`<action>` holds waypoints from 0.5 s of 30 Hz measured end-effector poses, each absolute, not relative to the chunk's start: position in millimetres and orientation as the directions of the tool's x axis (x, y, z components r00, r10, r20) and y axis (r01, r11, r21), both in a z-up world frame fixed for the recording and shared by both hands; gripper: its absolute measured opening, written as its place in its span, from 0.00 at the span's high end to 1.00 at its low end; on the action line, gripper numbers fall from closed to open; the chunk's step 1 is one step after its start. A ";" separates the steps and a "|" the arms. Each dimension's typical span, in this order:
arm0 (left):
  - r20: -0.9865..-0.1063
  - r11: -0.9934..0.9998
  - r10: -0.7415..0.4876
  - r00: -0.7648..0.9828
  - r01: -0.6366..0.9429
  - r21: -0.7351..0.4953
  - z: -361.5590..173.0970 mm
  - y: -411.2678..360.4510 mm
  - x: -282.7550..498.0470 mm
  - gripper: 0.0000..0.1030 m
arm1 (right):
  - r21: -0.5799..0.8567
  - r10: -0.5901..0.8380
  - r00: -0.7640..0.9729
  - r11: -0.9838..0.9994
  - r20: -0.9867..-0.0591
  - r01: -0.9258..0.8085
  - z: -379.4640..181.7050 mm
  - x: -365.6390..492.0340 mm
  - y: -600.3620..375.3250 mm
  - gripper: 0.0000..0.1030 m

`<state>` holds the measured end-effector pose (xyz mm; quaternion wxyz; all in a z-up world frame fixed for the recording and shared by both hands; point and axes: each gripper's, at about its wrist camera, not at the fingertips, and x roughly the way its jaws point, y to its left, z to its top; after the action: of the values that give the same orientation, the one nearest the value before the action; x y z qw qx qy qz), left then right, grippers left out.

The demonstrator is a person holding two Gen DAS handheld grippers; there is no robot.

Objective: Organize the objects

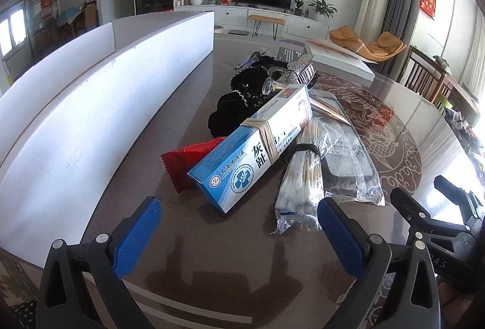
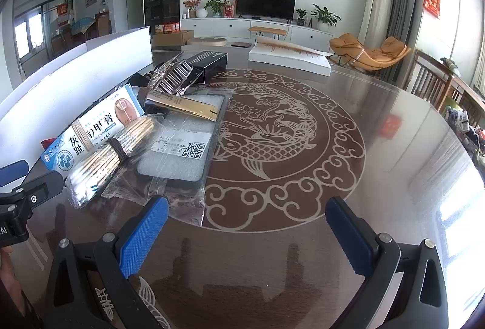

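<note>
**Both grippers wide, pile untouched**

The table (image 2: pixel 379 123) carries a heap of small goods, and beside the heap stands a long white box (image 1: pixel 100 104), presumably where things are to go. Measured from the blue carton (image 1: pixel 257 144), which lies slanted across the pile: the box runs along its left; a black cloth (image 1: pixel 242 98) sits behind it; a flat foam pack (image 2: pixel 182 153) in clear wrap lies to its right; a red sachet (image 1: pixel 188 159) pokes out from under its near left end; the swab bundle (image 1: pixel 303 174) lies against its right side, partly on the foam pack. A gold sachet (image 2: pixel 185 106) and a rhinestone clip (image 2: pixel 172 77) rest further back.

Risks, as I judge them: the carton rests on other items, so lifting it may drag the red sachet or roll the swabs. The swabs' slippery wrap could slide out of a pinch. The glossy table gives loose things little hold.

The left gripper (image 1: pixel 239 226) hovers tilted down just short of the carton, jaws fully apart, empty. The right gripper (image 2: pixel 247 229) is tilted likewise over bare table right of the foam pack, also spread and empty.
</note>
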<state>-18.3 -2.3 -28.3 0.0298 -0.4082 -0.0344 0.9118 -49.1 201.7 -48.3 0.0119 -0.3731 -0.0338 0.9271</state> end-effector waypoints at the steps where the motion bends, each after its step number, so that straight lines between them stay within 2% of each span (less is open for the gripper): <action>1: -0.746 -0.995 0.087 -0.660 -0.027 -0.092 -29.4 -2.6 -19.3 0.00 | -0.070 0.048 -0.715 -0.998 -0.697 0.002 -49.3 -50.8 201.8 0.00; 6: -0.752 -0.994 0.100 -0.651 -0.032 -0.105 -32.3 -1.8 -21.9 0.00 | -0.051 0.045 -0.688 -0.999 -0.724 -0.012 -54.9 -56.8 206.2 0.00; 15: -0.755 -0.997 0.081 -0.650 -0.061 -0.055 -33.6 10.1 -21.5 0.00 | -0.044 0.041 -0.674 -0.999 -0.738 -0.012 -58.3 -58.7 206.3 0.00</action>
<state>-21.5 10.1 -33.6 0.0391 -0.4164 -0.0123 0.9083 -58.7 206.3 -58.3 0.0145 -0.4036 -0.0175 0.9147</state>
